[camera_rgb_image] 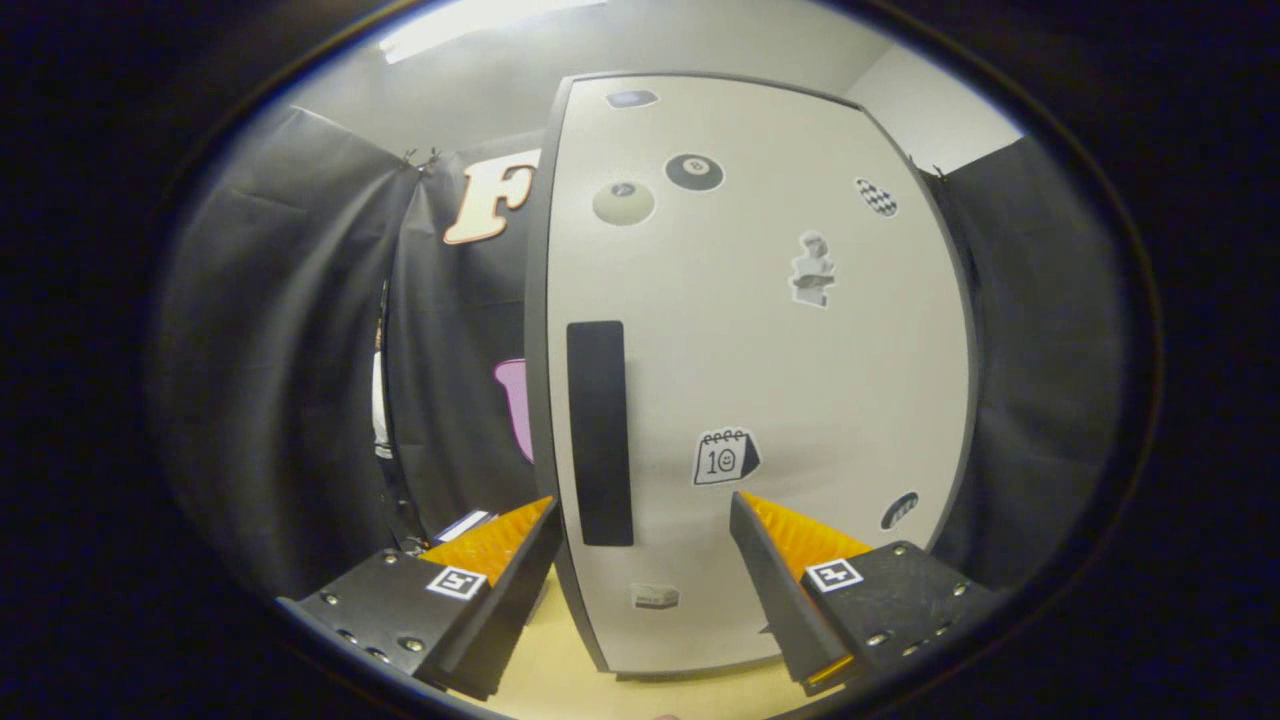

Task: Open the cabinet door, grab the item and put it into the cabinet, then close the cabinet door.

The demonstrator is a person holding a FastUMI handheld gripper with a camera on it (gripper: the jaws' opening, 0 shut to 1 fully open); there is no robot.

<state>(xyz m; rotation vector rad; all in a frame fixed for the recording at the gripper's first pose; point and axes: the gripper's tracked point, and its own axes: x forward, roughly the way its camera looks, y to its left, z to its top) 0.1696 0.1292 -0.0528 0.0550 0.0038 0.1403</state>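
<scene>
The gripper point(645, 515) is held up close to a tall white cabinet door point(800, 380). Its 2 fingers are spread wide apart and hold nothing. The left finger point(500, 545) sits just left of the door's left edge. The right finger point(790, 540) sits in front of the door's lower part.

The cabinet door is closed. It is pale with a thin dark rim all around. A long black handle point(599, 432) runs up and down near the door's left edge. The bottom of the handle is between the 2 fingers, a little ahead of them. I cannot tell if the fingers touch the door.

The door has many stickers on it. A small calendar sticker point(725, 457) is just past the tip of the right finger. A black ball sticker point(694, 172) and a pale ball sticker point(623, 203) are high up on the door. A grey statue sticker point(812, 268) is to the right of them, a bit lower. A checkered sticker point(876, 197) is near the top right.

The cabinet stands on a light yellow table point(560, 680). Black cloth point(300, 350) hangs on the left and on the right of the cabinet. A small flat thing point(465, 524) lies on the far left of the table, just beyond the left finger. It is too hidden to tell what it is.
</scene>
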